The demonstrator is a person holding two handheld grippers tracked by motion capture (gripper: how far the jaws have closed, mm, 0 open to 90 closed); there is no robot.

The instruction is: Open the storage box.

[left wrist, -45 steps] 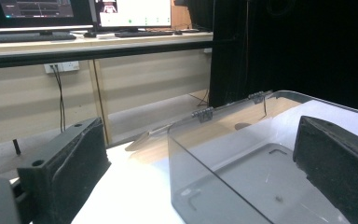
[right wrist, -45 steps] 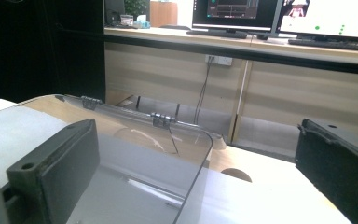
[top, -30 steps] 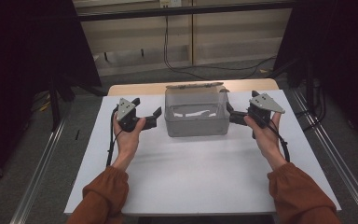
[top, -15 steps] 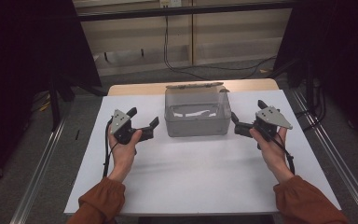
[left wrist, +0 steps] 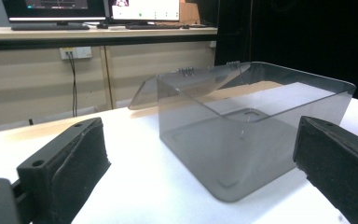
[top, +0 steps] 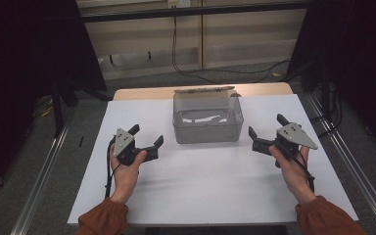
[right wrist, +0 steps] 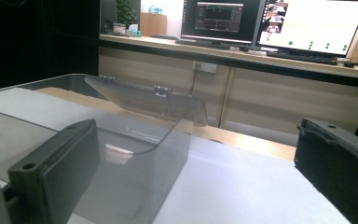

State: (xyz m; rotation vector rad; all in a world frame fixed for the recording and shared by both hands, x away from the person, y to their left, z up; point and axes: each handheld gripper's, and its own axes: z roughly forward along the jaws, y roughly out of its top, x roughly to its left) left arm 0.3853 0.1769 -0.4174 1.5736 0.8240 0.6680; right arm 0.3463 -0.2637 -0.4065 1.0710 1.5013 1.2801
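The clear box (top: 207, 117) sits at the back middle of the white table (top: 215, 196), its long side running left to right. It is at about 1 o'clock from the left claw (top: 146, 137) and 10 o'clock from the right claw (top: 265, 126). Both claws are wide open, hold nothing, and look about equally near.

The clear box (right wrist: 79, 154) runs off the right gripper view's left edge. Its hinged lid (top: 204, 90) — barely a sliver from above — hides the table (top: 142, 93) edge behind.
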